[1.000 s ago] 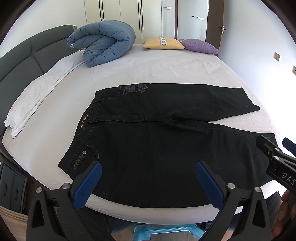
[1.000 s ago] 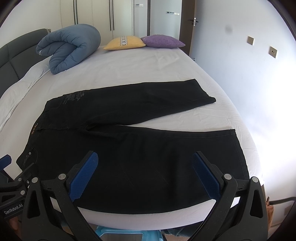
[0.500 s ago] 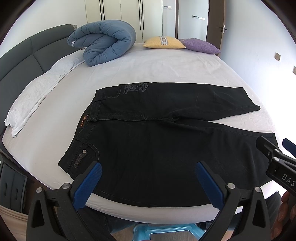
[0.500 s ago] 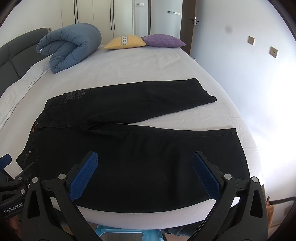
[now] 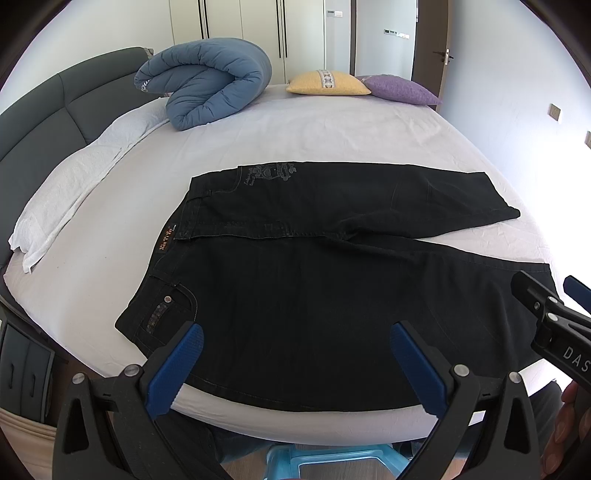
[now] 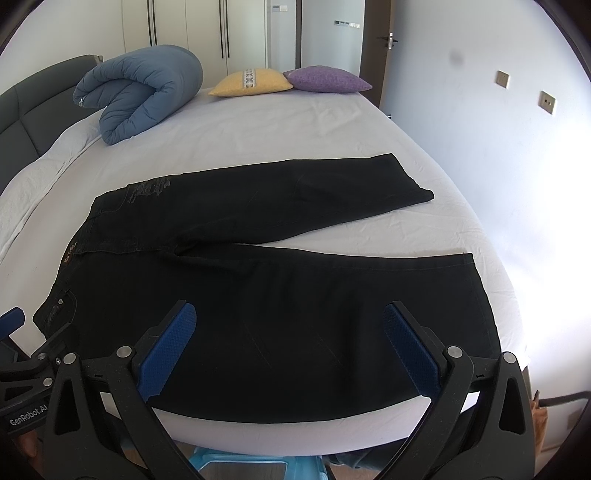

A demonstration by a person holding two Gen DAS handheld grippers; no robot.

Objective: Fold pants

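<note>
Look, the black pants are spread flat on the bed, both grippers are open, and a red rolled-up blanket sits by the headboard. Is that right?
Almost. The rolled-up blanket is blue, not red, as the right wrist view shows. The rest holds: the black pants lie spread flat on the bed, and the left gripper and right gripper are both open.

A wide bed with a pale lilac-white sheet [image 5: 332, 129] fills the room, backed by a dark grey padded headboard [image 5: 48, 110]. White wardrobe doors [image 5: 258, 33] line the far wall beside a dark brown door [image 6: 373, 55]. Strong daylight washes the plain white right-hand wall [image 6: 461, 122], which carries two switch plates [image 6: 546, 101].
</note>
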